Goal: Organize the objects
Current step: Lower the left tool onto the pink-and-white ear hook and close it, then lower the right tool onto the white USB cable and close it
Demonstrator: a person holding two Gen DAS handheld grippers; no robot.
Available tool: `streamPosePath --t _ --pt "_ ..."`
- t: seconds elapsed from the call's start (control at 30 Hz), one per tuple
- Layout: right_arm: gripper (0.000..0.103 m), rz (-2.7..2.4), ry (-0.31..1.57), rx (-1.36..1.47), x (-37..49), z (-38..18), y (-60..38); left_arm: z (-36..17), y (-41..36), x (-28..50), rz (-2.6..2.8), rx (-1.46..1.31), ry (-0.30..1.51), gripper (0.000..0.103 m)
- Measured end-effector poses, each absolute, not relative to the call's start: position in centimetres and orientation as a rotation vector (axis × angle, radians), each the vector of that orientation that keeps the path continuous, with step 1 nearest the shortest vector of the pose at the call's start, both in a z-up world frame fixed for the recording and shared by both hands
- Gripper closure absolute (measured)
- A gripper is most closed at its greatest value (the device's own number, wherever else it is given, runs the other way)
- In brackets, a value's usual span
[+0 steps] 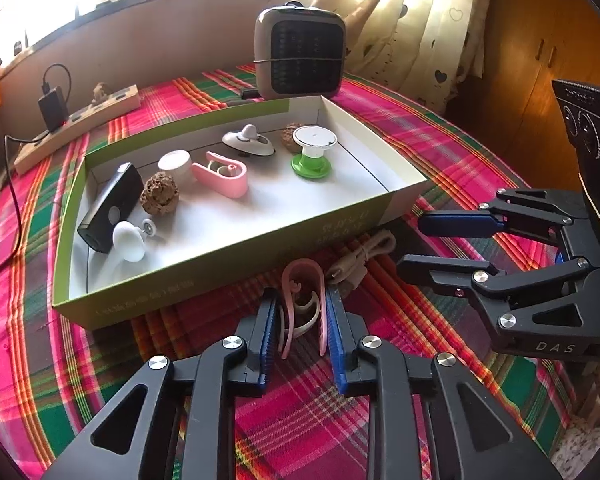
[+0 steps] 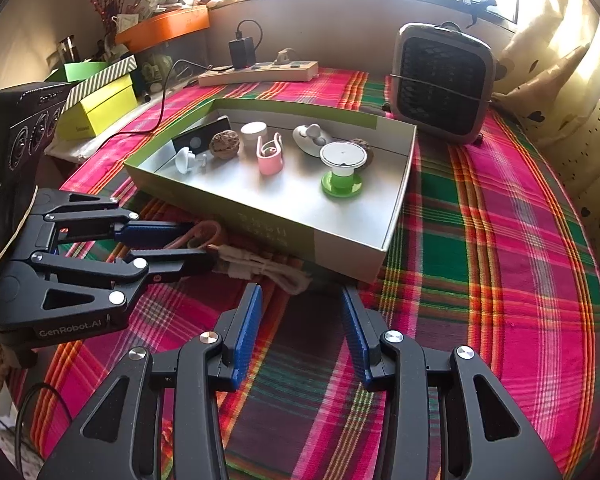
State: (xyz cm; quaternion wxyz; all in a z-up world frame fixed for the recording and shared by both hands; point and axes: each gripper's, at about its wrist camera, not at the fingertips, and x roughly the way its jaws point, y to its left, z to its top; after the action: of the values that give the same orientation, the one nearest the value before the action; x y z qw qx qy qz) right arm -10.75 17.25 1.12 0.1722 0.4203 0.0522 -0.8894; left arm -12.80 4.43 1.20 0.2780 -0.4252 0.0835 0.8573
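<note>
A pale pink plastic clip point(image 1: 302, 304), bent into a U with a white inner hook, is clamped between the blue pads of the left gripper point(image 1: 300, 332), just outside the near wall of the shallow green-and-white cardboard box point(image 1: 236, 256). Its long axis is seen to run toward that wall, so a lift over it is judged next. The right gripper point(image 2: 300, 336) is held partly open and empty, beside a bundled beige cable point(image 2: 268, 268) against the same wall.

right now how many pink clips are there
2: one pink clip in the box, one outside its front wall, squeezed in the left gripper. None seem hidden.
</note>
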Motion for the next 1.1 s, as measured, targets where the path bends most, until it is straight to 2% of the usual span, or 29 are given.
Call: streamPosePath --t 0.63,1.1 --pt "0.061 -2.436 0.194 1.088 -12.1 1.7 13.1 1.1 1.1 -12.1 2.383 -1.167 0.125 0.082" --pt "0.061 -2.356 0.282 1.147 -11.6 0.5 12.3 1.1 0.9 -12.1 2.382 -1.159 0.114 0.082"
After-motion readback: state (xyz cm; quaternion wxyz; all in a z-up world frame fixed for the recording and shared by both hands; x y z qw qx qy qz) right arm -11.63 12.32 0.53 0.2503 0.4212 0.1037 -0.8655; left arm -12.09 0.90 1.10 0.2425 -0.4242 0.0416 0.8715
